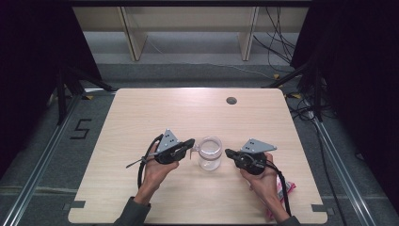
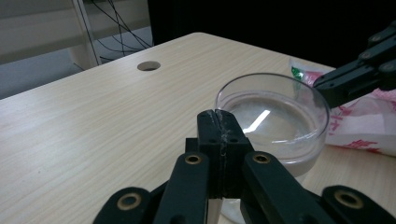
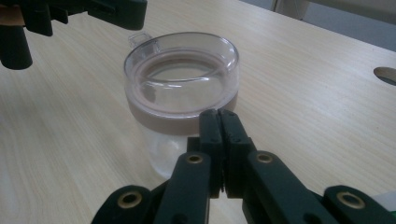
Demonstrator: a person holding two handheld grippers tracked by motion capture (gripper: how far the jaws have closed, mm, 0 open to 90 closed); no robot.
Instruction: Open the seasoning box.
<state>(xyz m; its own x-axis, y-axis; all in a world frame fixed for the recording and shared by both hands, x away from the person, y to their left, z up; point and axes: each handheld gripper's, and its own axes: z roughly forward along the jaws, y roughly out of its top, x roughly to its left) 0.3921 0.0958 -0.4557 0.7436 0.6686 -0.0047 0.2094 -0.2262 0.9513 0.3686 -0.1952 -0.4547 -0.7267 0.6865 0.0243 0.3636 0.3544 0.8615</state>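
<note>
A clear plastic cup [image 1: 209,153] with a wide rim and a small tab handle [image 3: 138,37] stands upright near the middle of the wooden table [image 1: 141,117]. My left gripper [image 1: 192,142] lies just left of the cup, its tips close to the handle side. Its jaws are shut with nothing between them [image 2: 223,126], and the cup [image 2: 275,116] sits right behind them. My right gripper [image 1: 227,152] points at the cup from the right, a small gap away. Its jaws are also shut and empty [image 3: 219,116], with the cup [image 3: 182,79] just beyond.
A pink and white packet [image 1: 287,188] lies by the table's front right edge, under my right forearm, and the same packet [image 2: 369,121] lies behind the cup. A round cable hole [image 1: 231,100] sits at the back of the table. Wooden shelf legs [image 1: 134,37] and cables stand on the floor beyond.
</note>
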